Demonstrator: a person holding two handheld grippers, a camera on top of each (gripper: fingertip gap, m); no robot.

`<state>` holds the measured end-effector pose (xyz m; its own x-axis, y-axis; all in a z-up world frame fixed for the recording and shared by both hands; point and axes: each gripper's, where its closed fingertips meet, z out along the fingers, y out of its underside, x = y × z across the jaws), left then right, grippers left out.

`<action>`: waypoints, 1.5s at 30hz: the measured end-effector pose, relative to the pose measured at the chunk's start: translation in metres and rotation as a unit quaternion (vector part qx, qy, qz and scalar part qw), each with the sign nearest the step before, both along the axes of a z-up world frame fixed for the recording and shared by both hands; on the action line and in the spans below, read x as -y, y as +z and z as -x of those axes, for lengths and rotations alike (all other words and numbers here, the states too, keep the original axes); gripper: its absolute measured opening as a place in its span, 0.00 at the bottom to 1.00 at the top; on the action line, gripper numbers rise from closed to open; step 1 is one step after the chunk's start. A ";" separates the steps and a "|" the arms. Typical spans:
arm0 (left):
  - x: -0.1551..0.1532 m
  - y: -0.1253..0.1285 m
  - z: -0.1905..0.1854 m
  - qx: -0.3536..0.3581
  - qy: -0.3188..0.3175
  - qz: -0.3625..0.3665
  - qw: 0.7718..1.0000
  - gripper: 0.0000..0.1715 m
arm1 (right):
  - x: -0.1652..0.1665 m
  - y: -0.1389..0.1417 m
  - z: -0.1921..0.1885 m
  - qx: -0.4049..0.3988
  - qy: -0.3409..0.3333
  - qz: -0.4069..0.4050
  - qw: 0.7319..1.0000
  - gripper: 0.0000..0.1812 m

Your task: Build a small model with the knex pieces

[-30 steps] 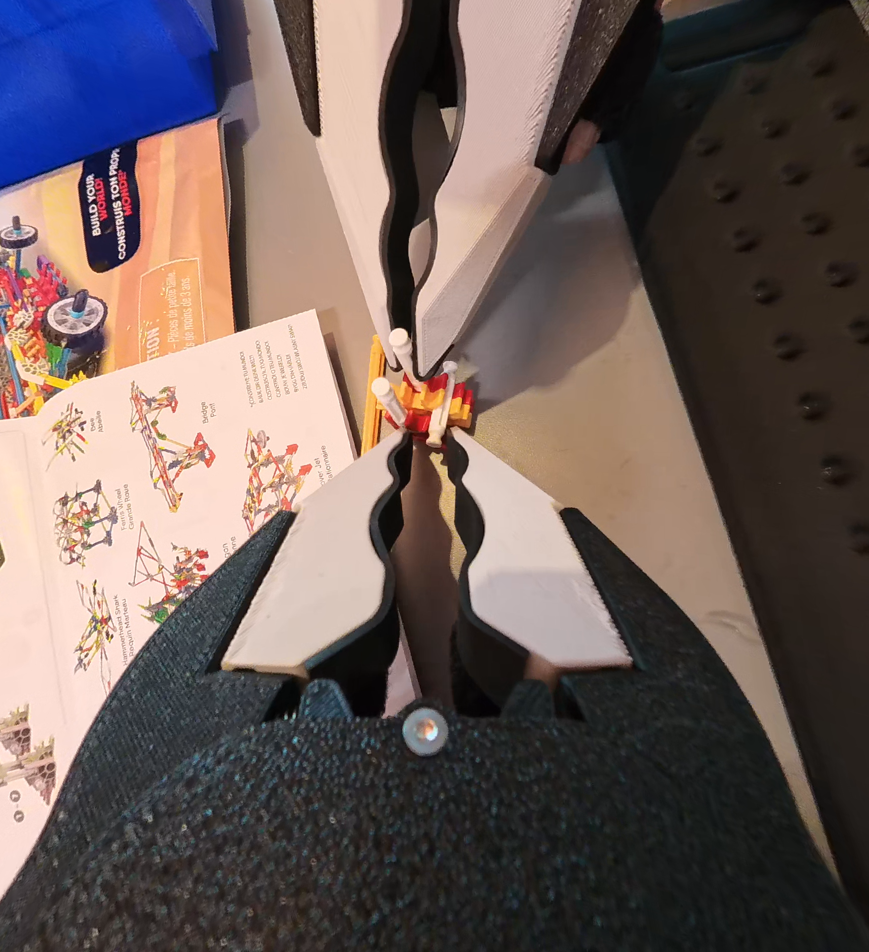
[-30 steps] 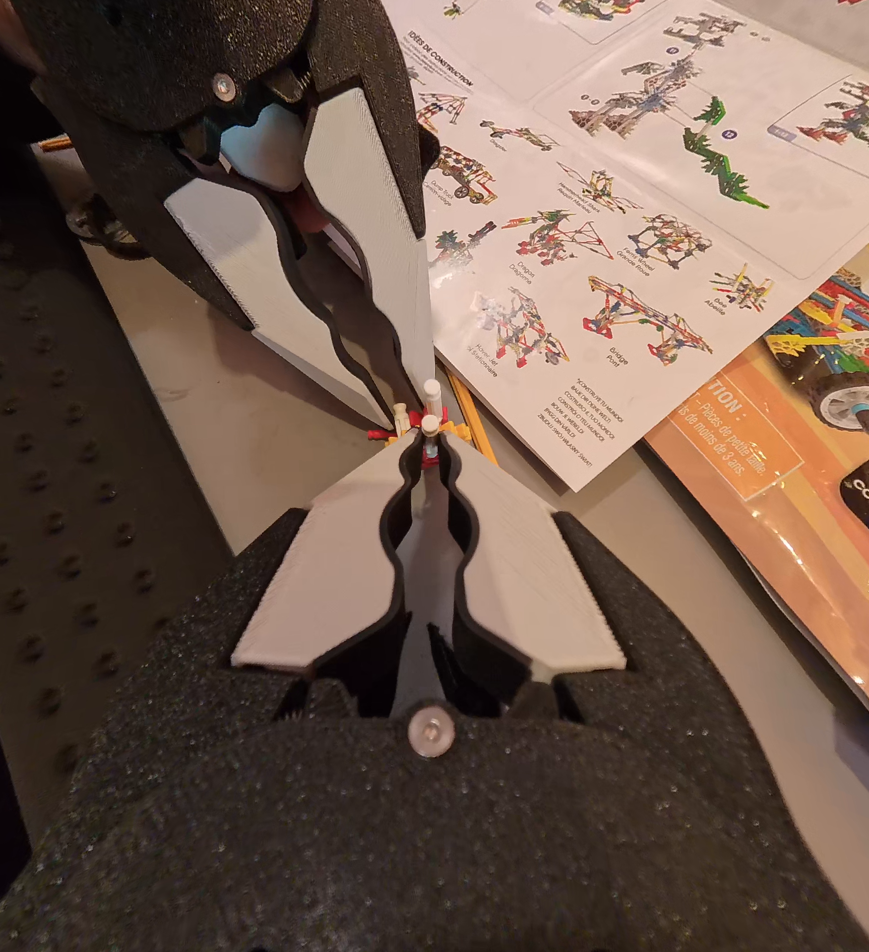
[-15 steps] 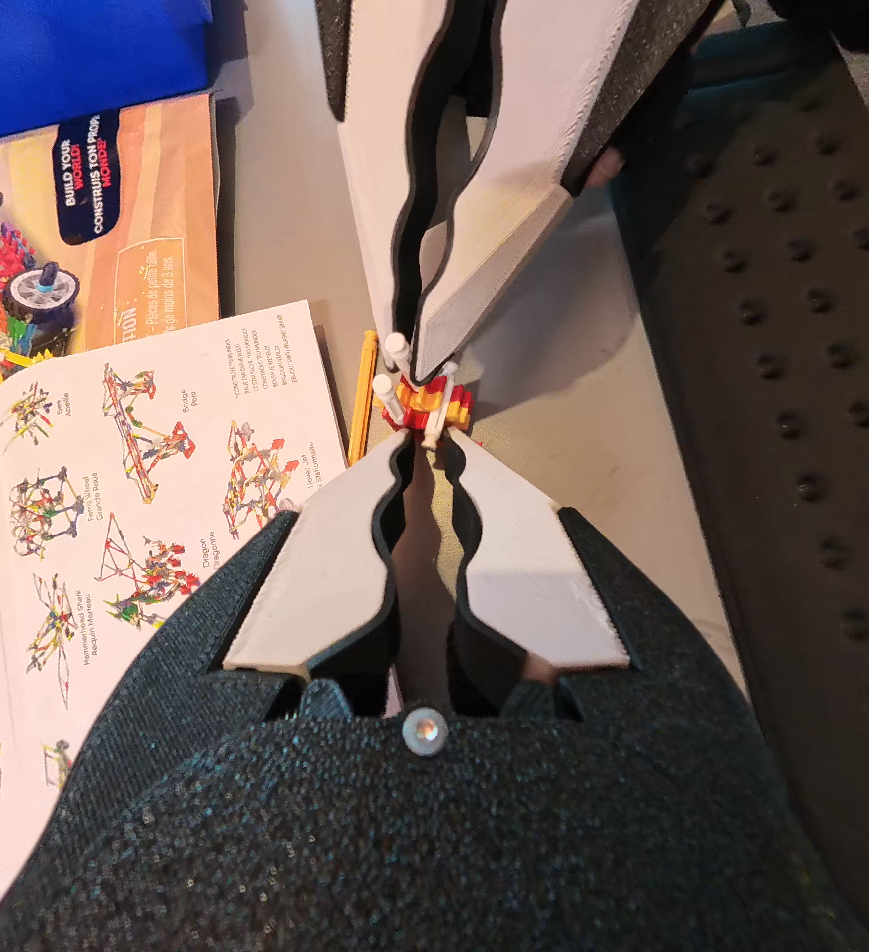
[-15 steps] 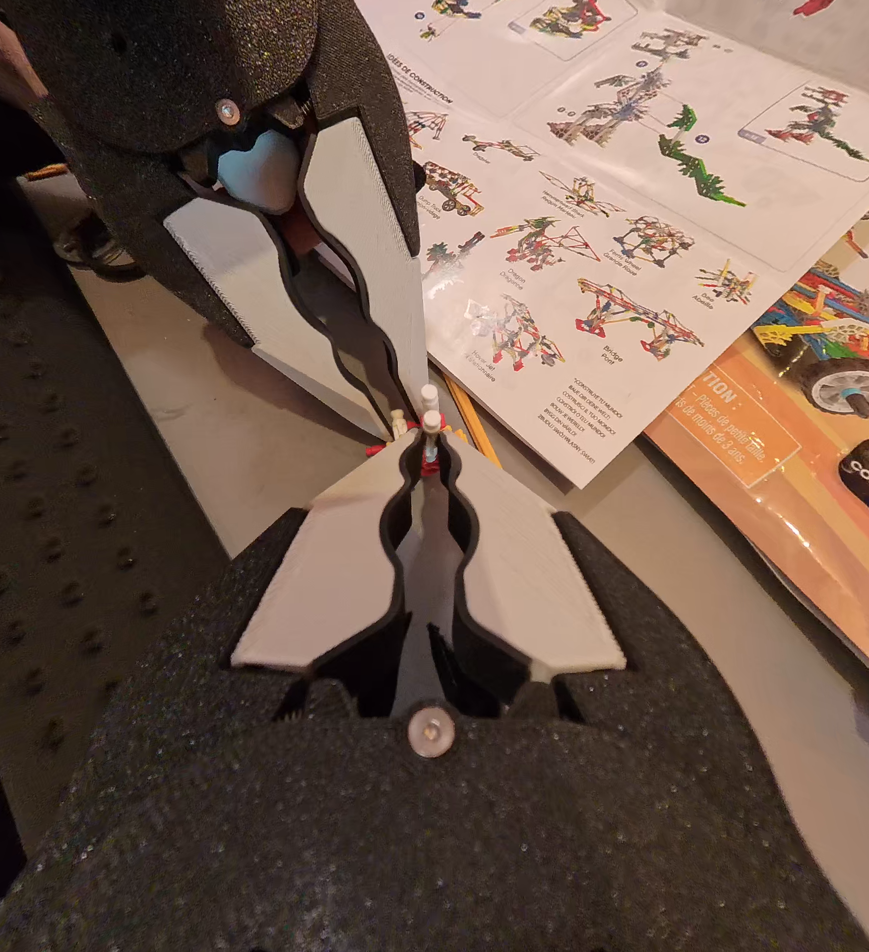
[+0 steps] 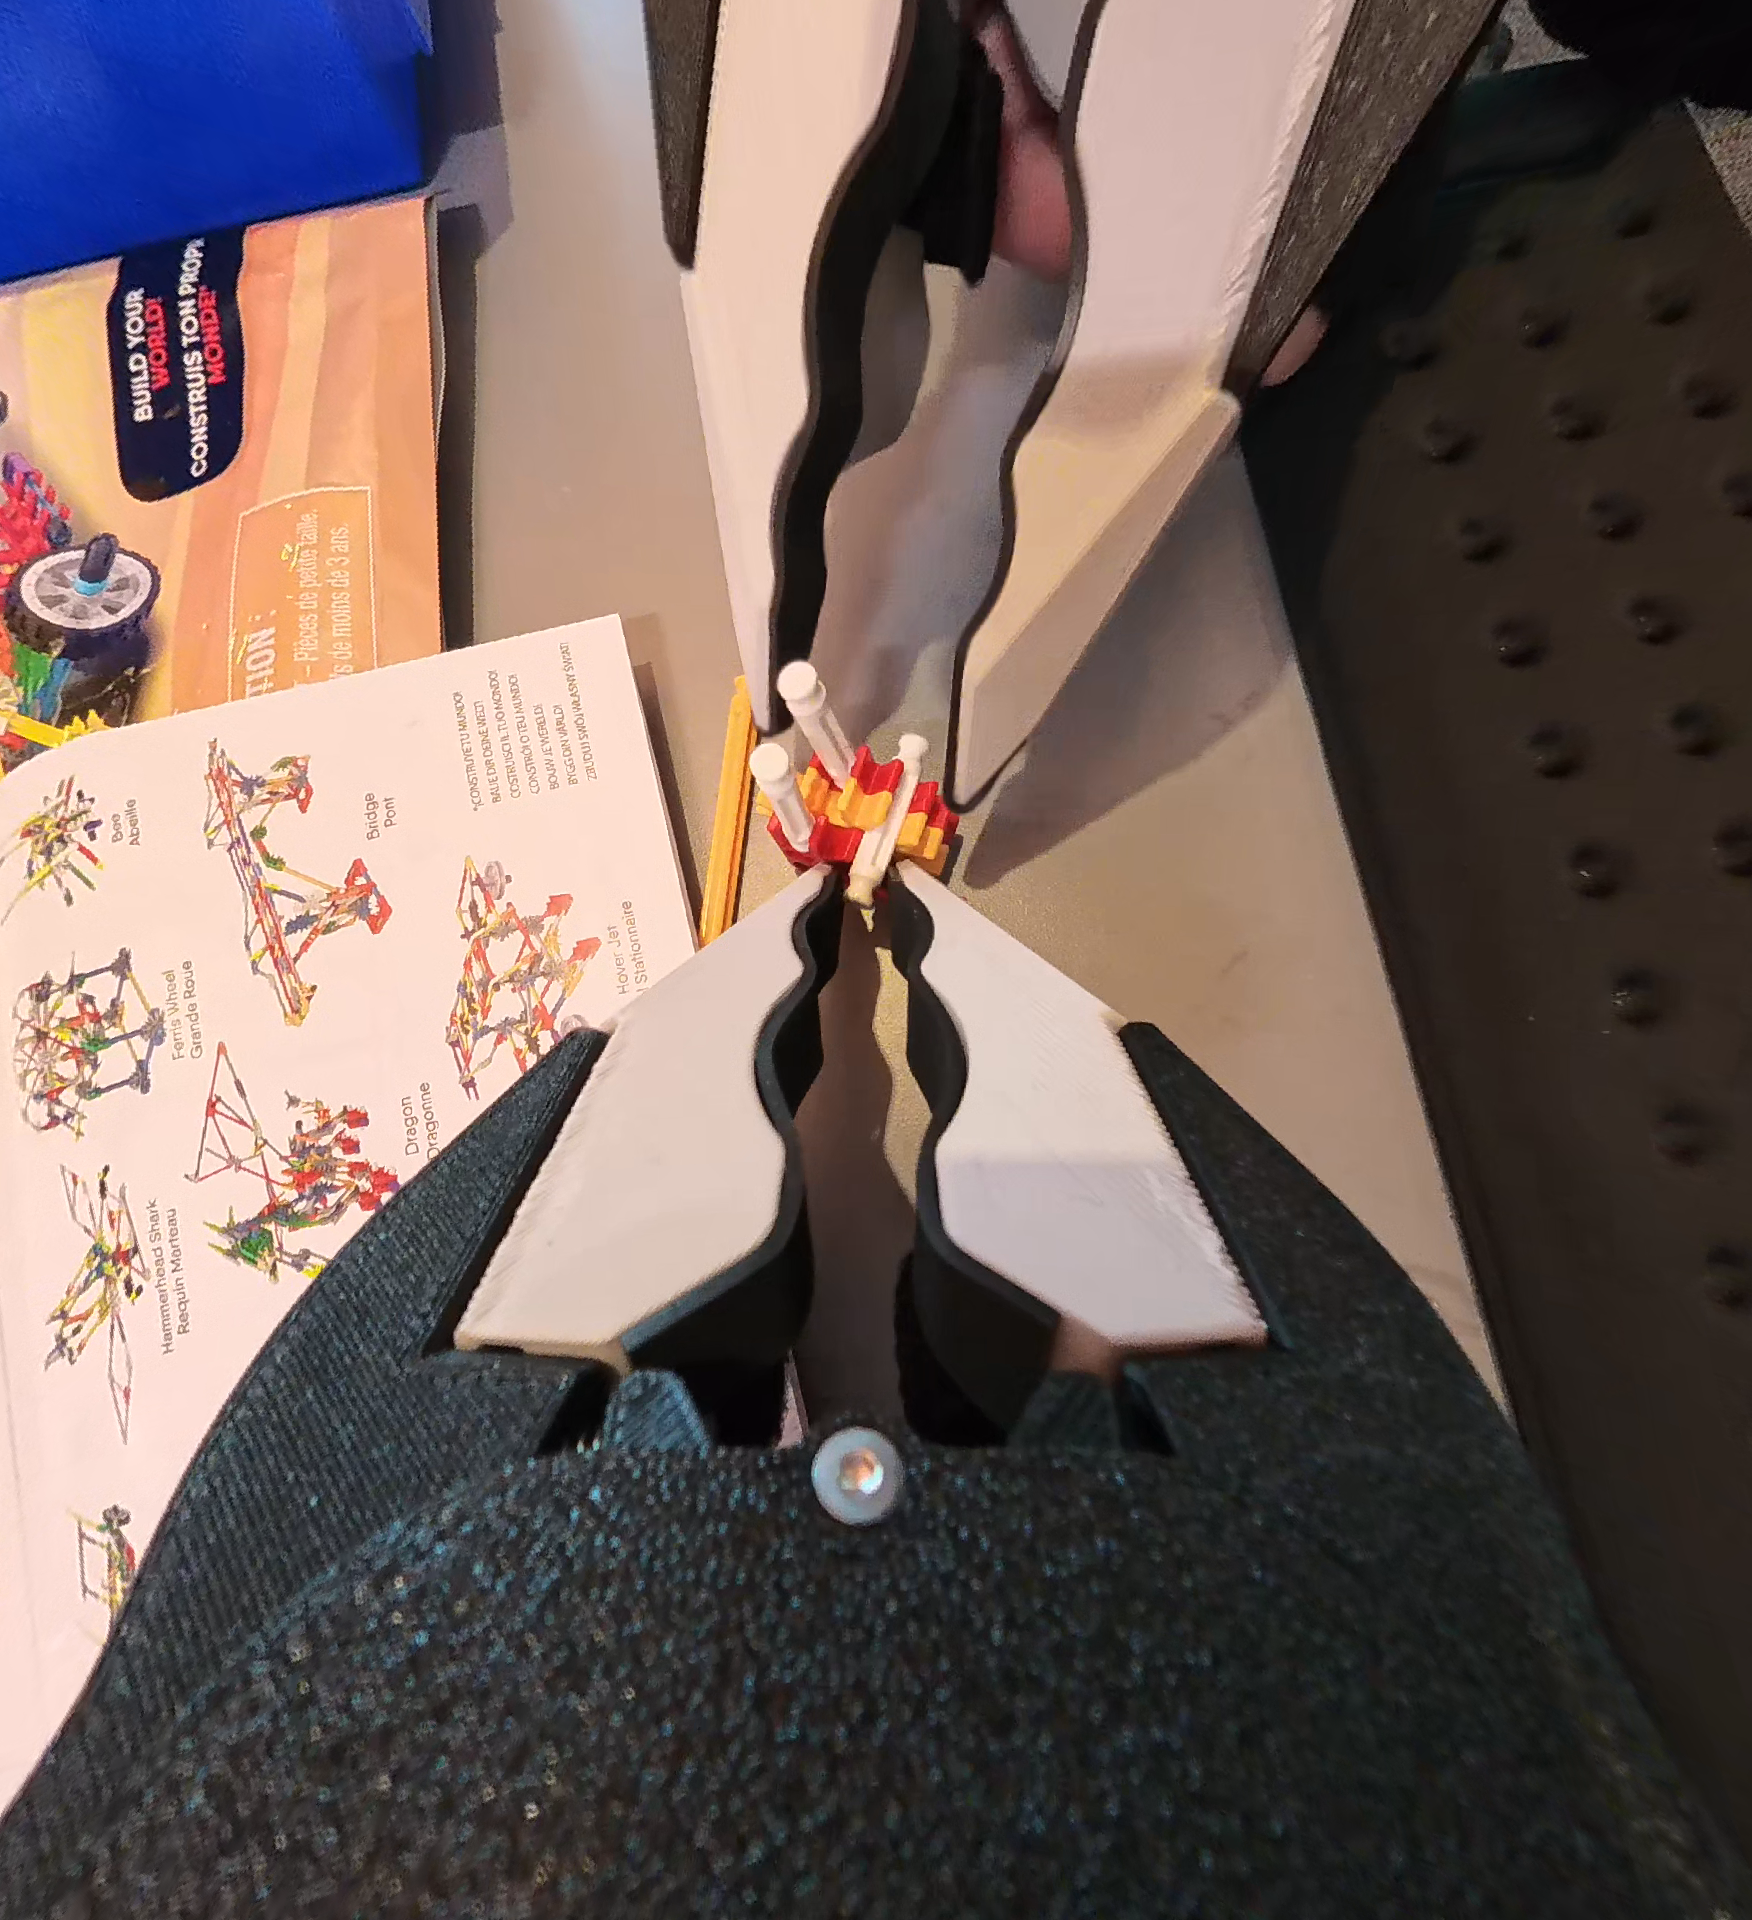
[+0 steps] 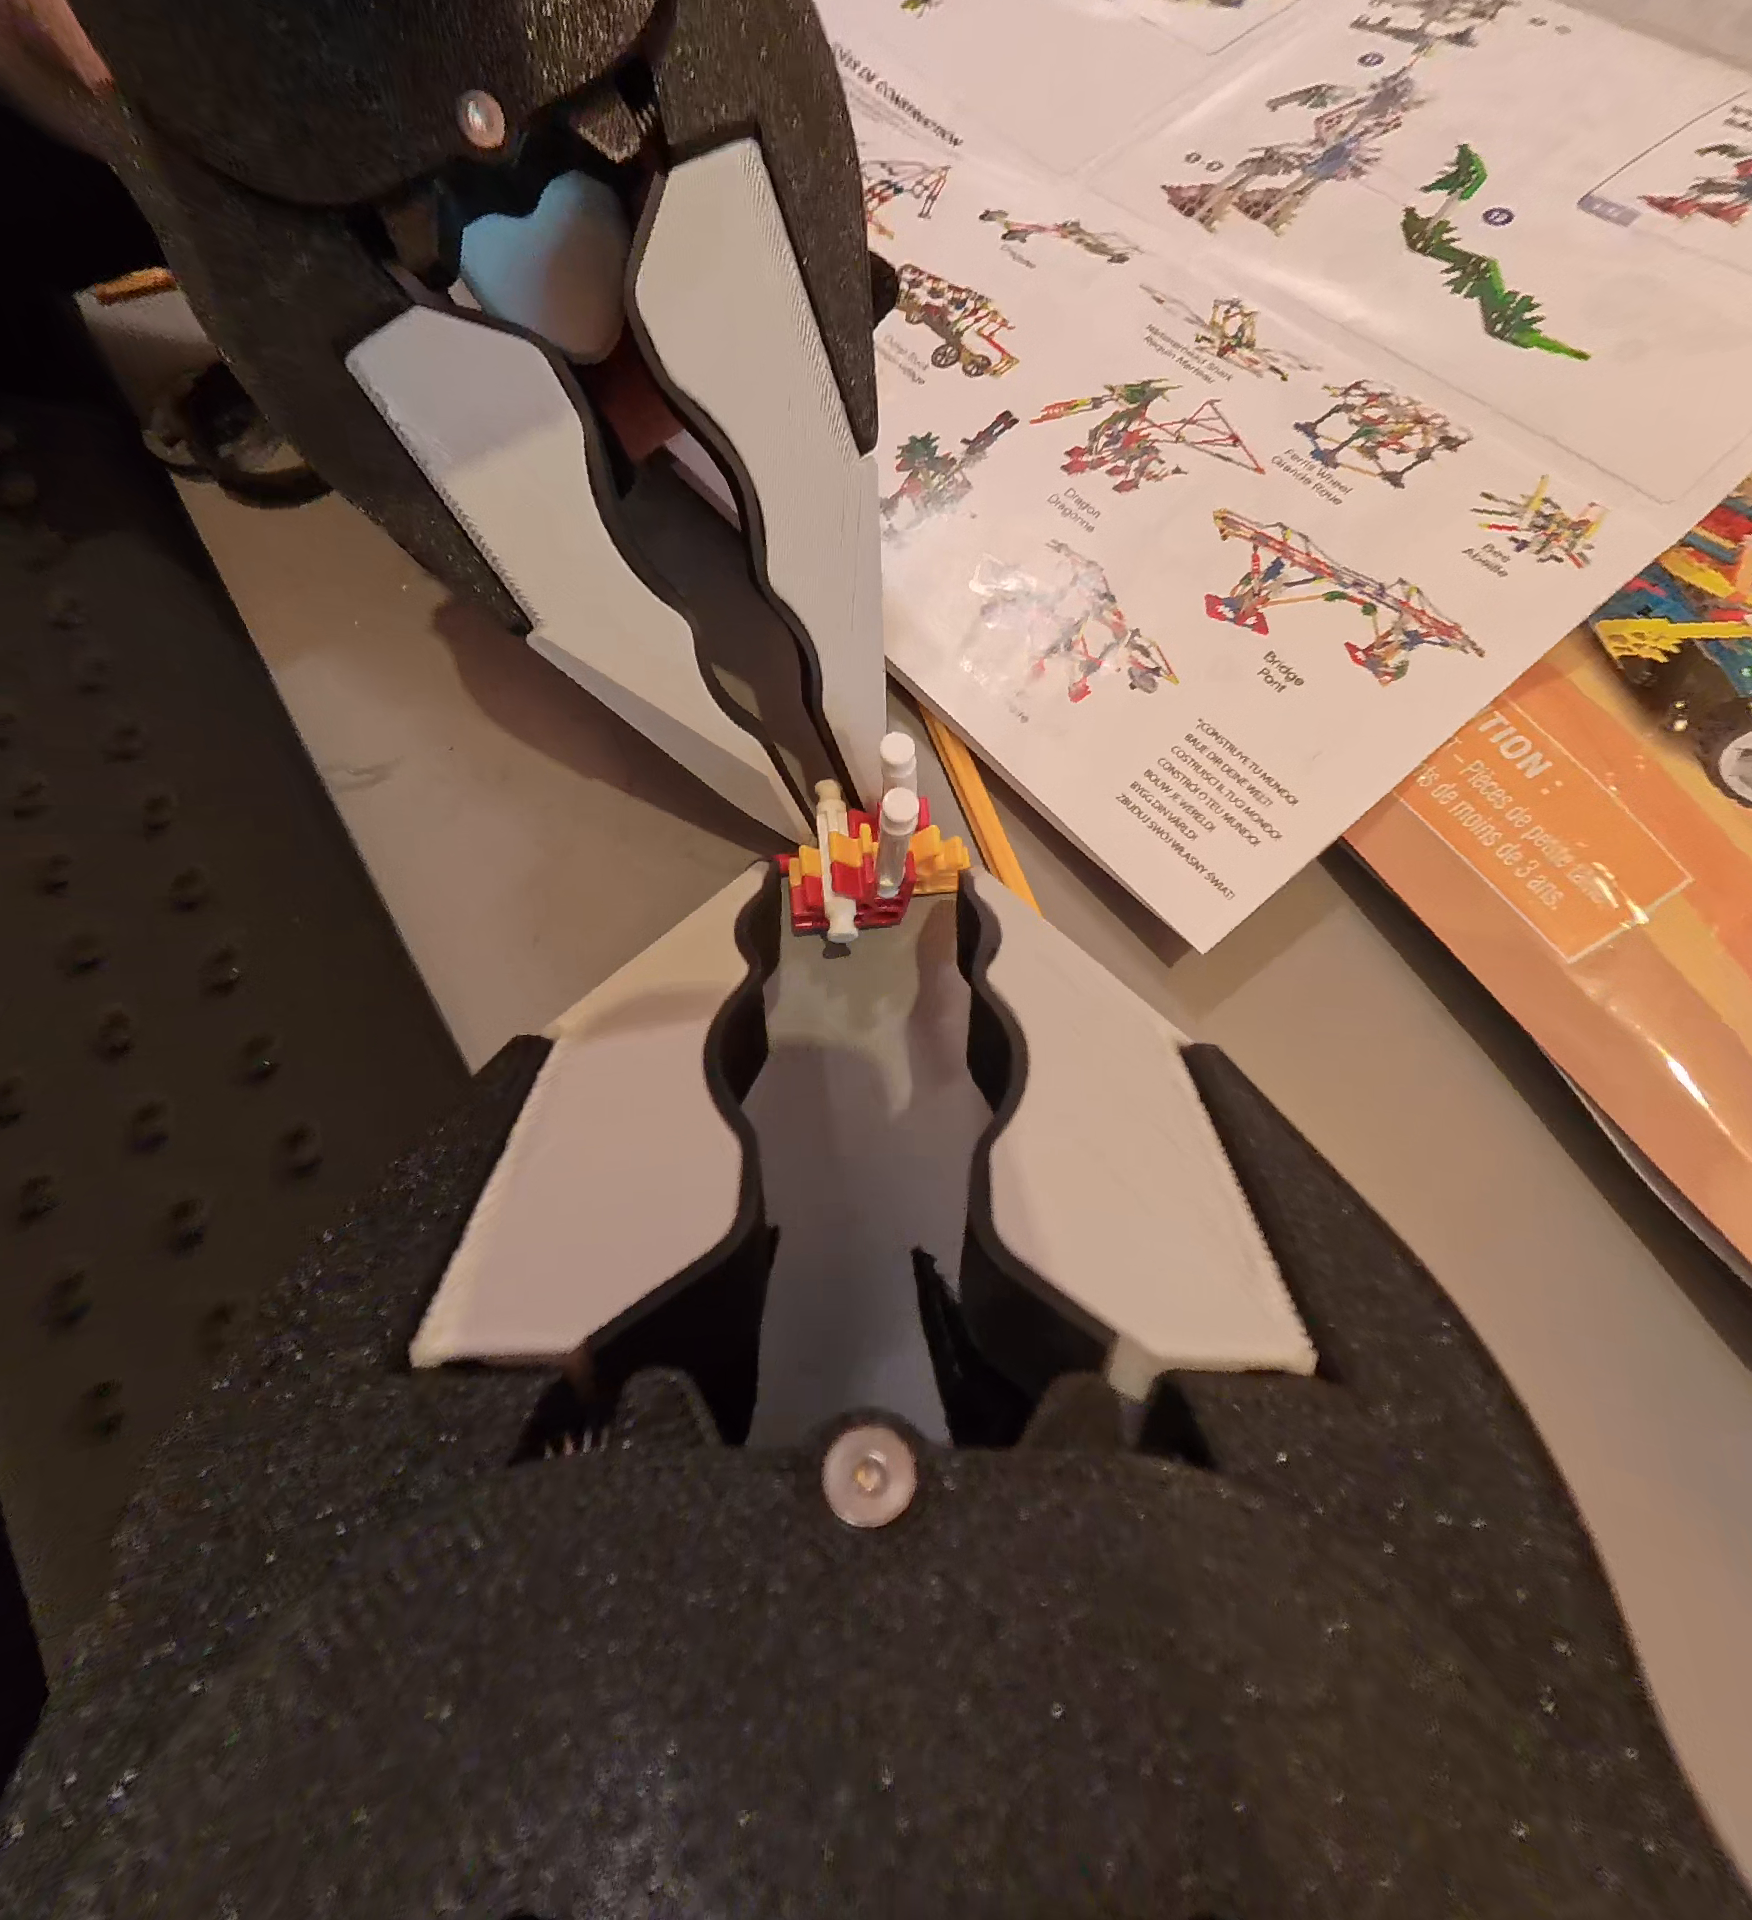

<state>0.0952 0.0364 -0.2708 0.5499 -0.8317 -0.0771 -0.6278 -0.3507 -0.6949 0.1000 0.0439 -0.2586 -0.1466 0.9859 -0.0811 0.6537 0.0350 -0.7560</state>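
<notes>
Grey and matte, the table [image 5: 581, 436] carries a printed instruction sheet [image 5: 259, 935], an orange toy-kit packet [image 5: 259, 478] and a loose yellow rod [image 5: 730, 821] just beside the sheet's corner. A black studded mat [image 5: 1578, 935] runs along the other side. Between the 2 tools sits a small red-and-yellow connector cluster [image 5: 856, 816] with 3 white pegs [image 5: 818, 717] sticking up from it.

The left hand-held gripper [image 5: 859, 883] is nearly closed, its tips pinching the near edge of the cluster. The right hand-held gripper [image 6: 867, 883] stands spread, its tips flanking the cluster; whether they touch it I cannot tell.

The left grip looks slight, taken only at the tips, so any twist or sideways pull could let the cluster slip or tip over. A brush from the spread fingers against a peg could knock it loose.
</notes>
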 end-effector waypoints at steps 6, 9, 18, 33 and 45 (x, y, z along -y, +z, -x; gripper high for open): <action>-0.001 0.000 0.001 -0.001 0.001 0.000 1.000 0.03 | -0.002 -0.007 0.007 0.011 0.011 -0.010 1.000 0.18; -0.001 0.000 0.001 0.000 0.000 0.000 1.000 0.03 | -0.003 -0.007 0.007 0.013 0.017 -0.012 1.000 0.17; -0.003 0.000 0.002 0.008 0.004 0.010 1.000 0.02 | -0.002 -0.010 0.006 0.028 0.027 -0.009 0.999 0.12; -0.001 -0.007 -0.003 -0.005 -0.009 0.016 1.000 0.01 | -0.007 -0.012 0.007 0.032 0.053 -0.051 0.997 0.19; -0.005 -0.004 -0.004 -0.007 -0.003 0.007 1.000 0.01 | -0.007 -0.014 0.005 0.013 0.059 -0.008 0.998 0.14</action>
<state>0.0996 0.0413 -0.2753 0.5430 -0.8365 -0.0741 -0.6402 -0.3552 -0.6811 0.0953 0.0509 -0.2722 -0.2602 0.9629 -0.0710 0.6644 0.1252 -0.7368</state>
